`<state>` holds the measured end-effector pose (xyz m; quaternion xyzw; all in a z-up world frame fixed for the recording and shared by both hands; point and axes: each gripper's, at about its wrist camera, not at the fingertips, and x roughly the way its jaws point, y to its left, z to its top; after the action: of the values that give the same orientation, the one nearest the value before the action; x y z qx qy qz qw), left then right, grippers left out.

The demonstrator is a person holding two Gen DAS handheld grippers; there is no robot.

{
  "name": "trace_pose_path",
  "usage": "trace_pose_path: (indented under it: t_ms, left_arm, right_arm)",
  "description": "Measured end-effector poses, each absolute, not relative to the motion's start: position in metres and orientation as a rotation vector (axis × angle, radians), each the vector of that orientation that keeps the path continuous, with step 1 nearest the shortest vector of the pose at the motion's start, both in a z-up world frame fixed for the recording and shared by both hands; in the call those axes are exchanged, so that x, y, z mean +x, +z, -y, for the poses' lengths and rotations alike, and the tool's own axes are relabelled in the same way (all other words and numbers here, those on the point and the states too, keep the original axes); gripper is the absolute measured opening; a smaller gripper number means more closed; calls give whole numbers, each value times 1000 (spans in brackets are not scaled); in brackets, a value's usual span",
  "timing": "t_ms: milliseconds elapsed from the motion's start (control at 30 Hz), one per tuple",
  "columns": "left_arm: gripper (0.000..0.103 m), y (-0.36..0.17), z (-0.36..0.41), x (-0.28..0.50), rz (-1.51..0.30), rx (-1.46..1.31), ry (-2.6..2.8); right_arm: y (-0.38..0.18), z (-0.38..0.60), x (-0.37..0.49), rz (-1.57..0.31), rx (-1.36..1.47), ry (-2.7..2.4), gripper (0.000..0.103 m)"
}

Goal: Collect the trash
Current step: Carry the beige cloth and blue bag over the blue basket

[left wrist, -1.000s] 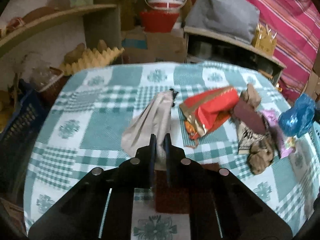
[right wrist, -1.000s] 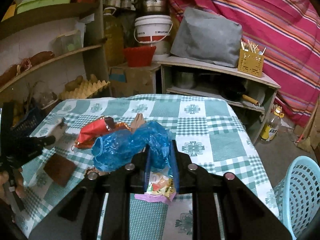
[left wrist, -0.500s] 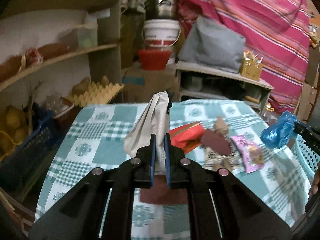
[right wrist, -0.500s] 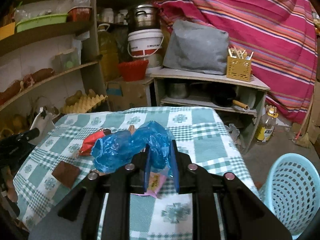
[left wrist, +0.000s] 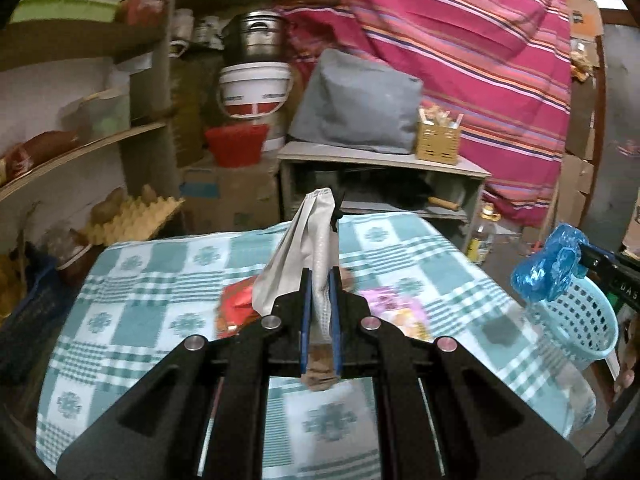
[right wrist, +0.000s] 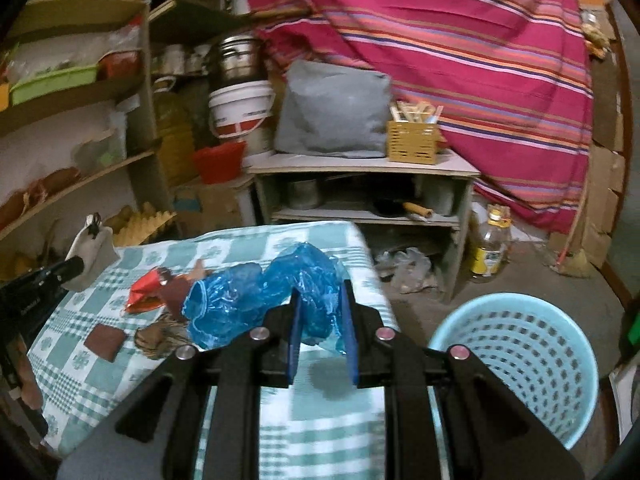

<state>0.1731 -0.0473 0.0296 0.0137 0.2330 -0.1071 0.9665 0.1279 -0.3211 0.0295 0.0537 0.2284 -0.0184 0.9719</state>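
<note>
My left gripper (left wrist: 320, 280) is shut on a grey-white bag (left wrist: 304, 248) and holds it up above the checked table (left wrist: 160, 280). My right gripper (right wrist: 320, 304) is shut on a crumpled blue plastic bag (right wrist: 260, 300), held above the table's right edge, next to a light blue basket (right wrist: 520, 360) on the floor. In the left wrist view the blue bag (left wrist: 548, 268) hangs over the basket (left wrist: 580, 320). A red wrapper (right wrist: 146, 286), a brown flat piece (right wrist: 105, 340), brown wrappers (right wrist: 160, 334) and a pink packet (left wrist: 396, 308) lie on the table.
A low shelf unit (right wrist: 360, 184) with a grey cushion (right wrist: 332, 112) and a yellow box (right wrist: 412, 140) stands behind the table. An oil bottle (right wrist: 490, 248) stands on the floor. Wall shelves (right wrist: 72, 96), a white bucket (right wrist: 240, 108) and an egg tray (left wrist: 132, 216) are on the left.
Both grippers have risen and moved right with their bags. The right gripper now hangs at the table's right edge, with the basket close below on the right.
</note>
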Motion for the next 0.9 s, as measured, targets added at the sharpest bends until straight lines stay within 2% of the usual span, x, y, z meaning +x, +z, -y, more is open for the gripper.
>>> trace_pose_path:
  t_ms: [533,900]
  left_arm:
    - [7,11,186,174,-499,66,-455]
    - [7,-15,279,172,-561,69,-615]
  right_arm:
    - [26,441,77,-448,206,-241,19]
    - [4,523,49,-481,289,-387,19]
